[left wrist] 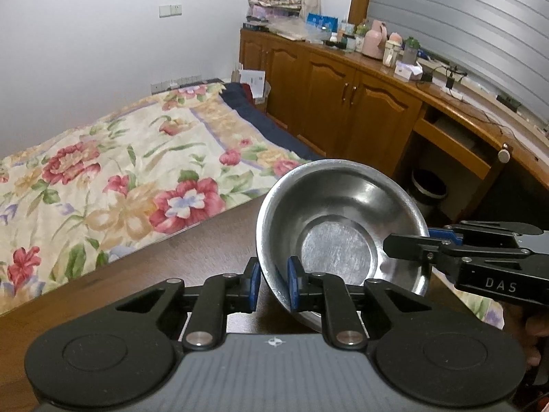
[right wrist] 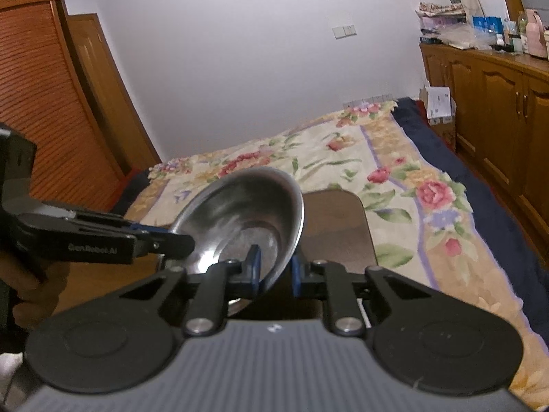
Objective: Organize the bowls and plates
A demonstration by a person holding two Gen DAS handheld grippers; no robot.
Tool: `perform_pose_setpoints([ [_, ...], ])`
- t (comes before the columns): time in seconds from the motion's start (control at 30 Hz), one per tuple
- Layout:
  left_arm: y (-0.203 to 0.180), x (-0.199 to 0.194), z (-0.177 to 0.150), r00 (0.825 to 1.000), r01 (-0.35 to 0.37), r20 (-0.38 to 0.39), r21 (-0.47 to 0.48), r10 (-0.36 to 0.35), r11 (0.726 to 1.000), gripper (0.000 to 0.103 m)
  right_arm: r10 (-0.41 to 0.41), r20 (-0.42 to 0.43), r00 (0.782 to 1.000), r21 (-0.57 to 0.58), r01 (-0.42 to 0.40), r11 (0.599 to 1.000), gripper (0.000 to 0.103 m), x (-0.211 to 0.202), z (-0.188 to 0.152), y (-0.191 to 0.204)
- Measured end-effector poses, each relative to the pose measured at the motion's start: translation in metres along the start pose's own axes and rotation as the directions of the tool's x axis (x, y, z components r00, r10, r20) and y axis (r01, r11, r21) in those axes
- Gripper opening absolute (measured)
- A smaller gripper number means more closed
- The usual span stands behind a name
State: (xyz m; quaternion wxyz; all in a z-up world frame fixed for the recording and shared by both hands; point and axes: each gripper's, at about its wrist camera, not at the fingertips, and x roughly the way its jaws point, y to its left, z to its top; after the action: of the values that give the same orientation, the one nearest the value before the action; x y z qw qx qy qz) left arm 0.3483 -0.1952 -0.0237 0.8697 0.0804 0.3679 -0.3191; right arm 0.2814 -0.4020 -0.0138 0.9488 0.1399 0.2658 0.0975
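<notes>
Gripping the bowl [left wrist: 343,226] at two points on its rim, we are holding it tilted above the near part of the table [left wrist: 192,240], its open side facing the cameras. The left gripper [left wrist: 272,283] is pinching the near-left wall, one blue pad outside and one inside. The right gripper [right wrist: 274,269] is pinching the rim on the right side, its jaws narrow on the thin metal in the same way. From the left wrist view, the right gripper's finger is reaching over the rim into the bowl.

For this step, we are judging that both grips should keep even pressure: the steel is smooth and thin, so a bowl held at an angle can pivot or slip between the pads. We are advising that both hands move together and at one height, since pulling apart would twist the rim. Before lowering, we are recommending levelling the bowl so that its flat base meets the table squarely. No plates are visible in either view, and the bed [left wrist: 113,171] lies beyond the far edge.
</notes>
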Motion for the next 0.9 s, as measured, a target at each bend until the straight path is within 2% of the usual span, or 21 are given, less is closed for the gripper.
perform_pose_setpoints([
  [0.53, -0.007, -0.062, -0.008, 0.996, -0.005, 0.086, 0.01, 0.004, 1.0, 0.018, 0.029, 0.044, 0.999, -0.006, -0.029, 1.0, 0.02, -0.028, 0.007, 0.024],
  [0.9, -0.012, -0.106, -0.038, 0.992, -0.01, 0.128, 0.004, 0.009, 1.0, 0.018, 0.056, 0.052, 0.997, -0.034, -0.054, 0.998, 0.02, -0.05, -0.004, 0.048],
])
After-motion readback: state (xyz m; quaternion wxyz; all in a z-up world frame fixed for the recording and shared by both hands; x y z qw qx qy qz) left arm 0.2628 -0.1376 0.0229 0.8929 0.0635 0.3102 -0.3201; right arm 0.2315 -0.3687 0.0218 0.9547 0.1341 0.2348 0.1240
